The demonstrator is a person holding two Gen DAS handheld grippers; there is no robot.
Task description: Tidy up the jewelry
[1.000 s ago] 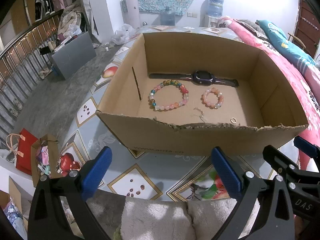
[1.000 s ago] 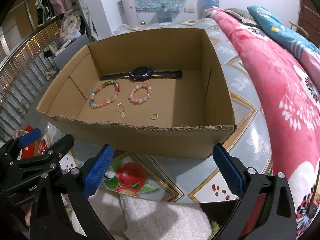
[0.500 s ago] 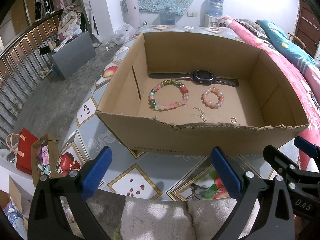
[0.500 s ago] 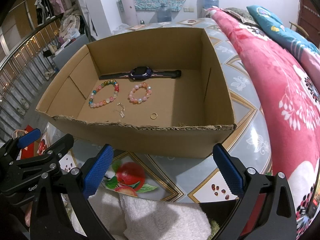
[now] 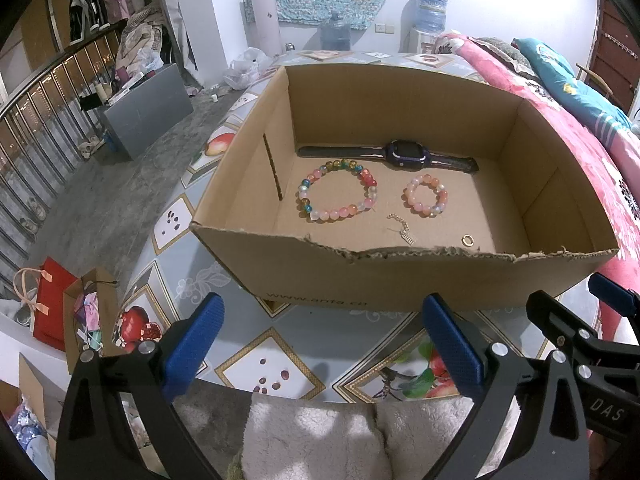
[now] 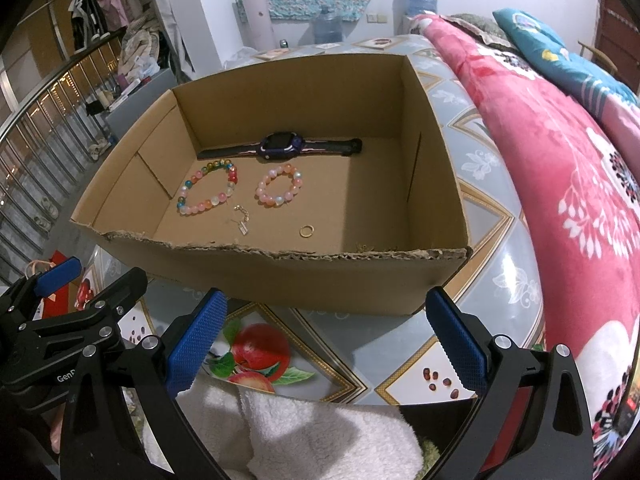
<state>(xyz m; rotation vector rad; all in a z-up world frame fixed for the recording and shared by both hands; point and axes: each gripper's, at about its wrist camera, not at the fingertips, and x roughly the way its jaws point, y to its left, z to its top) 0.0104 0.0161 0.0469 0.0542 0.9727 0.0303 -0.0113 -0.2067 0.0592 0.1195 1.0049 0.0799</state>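
Observation:
An open cardboard box [image 5: 400,280] [image 6: 280,276] stands on the patterned table. Inside lie a dark watch [image 5: 406,154] [image 6: 280,145], a large multicolour bead bracelet [image 5: 338,194] [image 6: 208,194], a small pink bead bracelet [image 5: 425,195] [image 6: 279,189], a thin gold chain piece [image 5: 402,229] [image 6: 242,220] and a gold ring [image 5: 467,240] [image 6: 307,231]. My left gripper [image 5: 324,344] hangs open before the box's near wall, holding nothing. My right gripper [image 6: 326,334] is open too, just right of it, also outside the box.
A pink floral blanket [image 6: 580,184] covers a bed along the right. The table's left edge drops to a grey floor with a grey box [image 5: 144,110], a railing [image 5: 36,128] and a red bag [image 5: 50,304]. A white fluffy sleeve [image 6: 320,436] shows below each gripper.

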